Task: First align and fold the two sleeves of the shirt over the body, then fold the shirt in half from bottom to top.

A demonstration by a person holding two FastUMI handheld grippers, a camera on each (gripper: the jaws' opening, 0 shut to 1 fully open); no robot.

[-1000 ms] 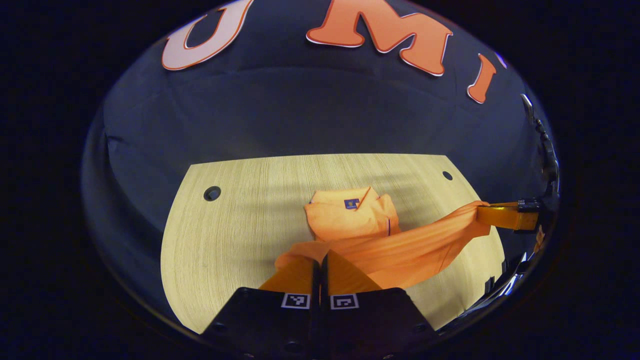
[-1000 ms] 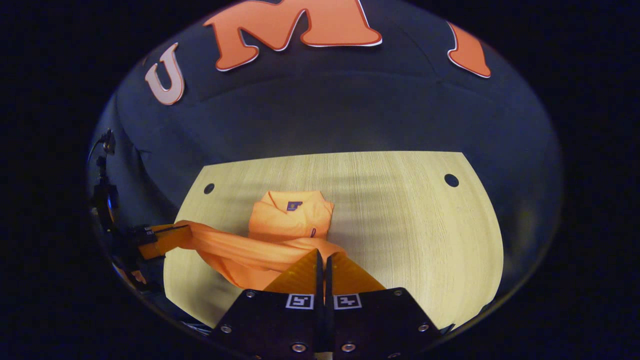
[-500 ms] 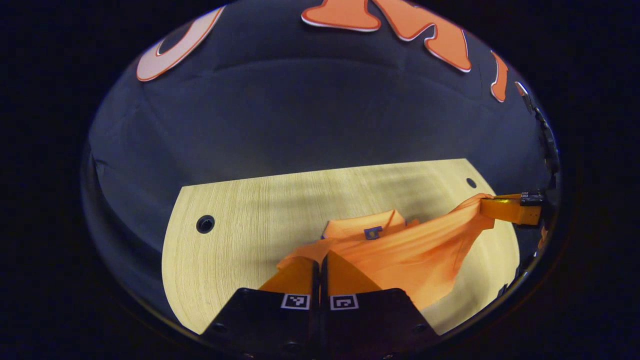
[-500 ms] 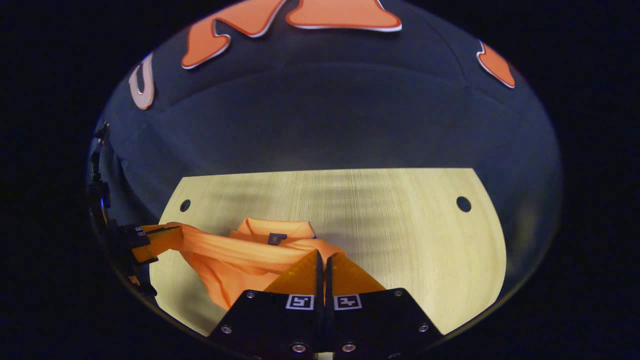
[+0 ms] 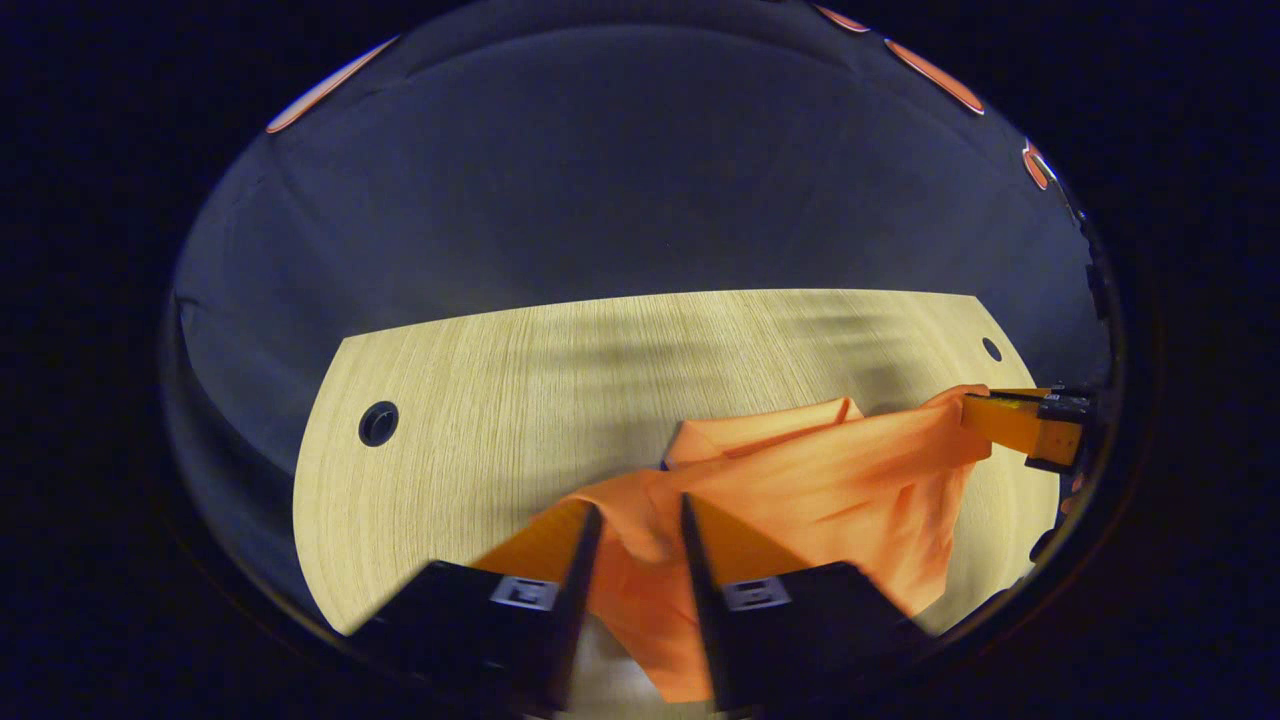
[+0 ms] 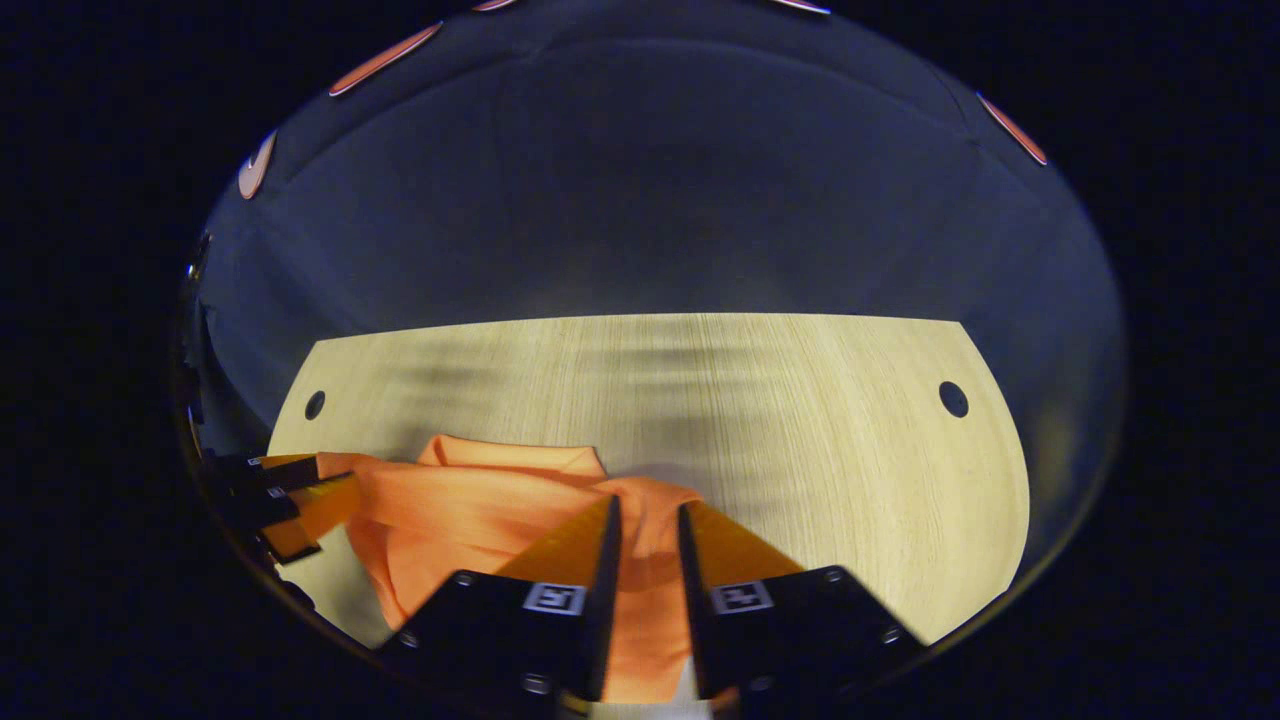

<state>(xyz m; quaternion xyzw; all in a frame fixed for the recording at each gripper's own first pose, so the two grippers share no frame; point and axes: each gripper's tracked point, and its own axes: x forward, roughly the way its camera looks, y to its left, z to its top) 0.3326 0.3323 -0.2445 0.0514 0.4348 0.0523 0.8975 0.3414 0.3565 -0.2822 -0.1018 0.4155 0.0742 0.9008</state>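
A pale wood-grain tabletop (image 5: 480, 400) with round holes near its far corners stands in front of a dark cloth wall, and on it lies the orange collared shirt (image 5: 800, 480), bunched toward the near edge. In the left gripper view the left gripper (image 5: 633, 520) has its two fingers spread apart, with orange cloth lying in the gap between them and not pinched; the fabric sags away below the tips. The right gripper view shows the same for the right gripper (image 6: 648, 515): jaws parted, the cloth between and beneath them loose. Each gripper also appears at the edge of the other's view, at the shirt's opposite end, so the two stand at the two corners of one edge of cloth. That edge lies draped across the shirt's body, reaching up to the collar (image 6: 510, 455), which peeks out just beyond it. From this I judge that the sleeve folds are already done, though the sleeves themselves are hidden under the top layer and I cannot confirm how neatly they lie. The bottom-to-top fold appears to be at its release: the hem has been laid near the collar and both claws have let go. What seems left is to draw the grippers clear without dragging the cloth, and perhaps to smooth the top layer, which shows slack wrinkles and an uneven near edge hanging toward the table's rim.
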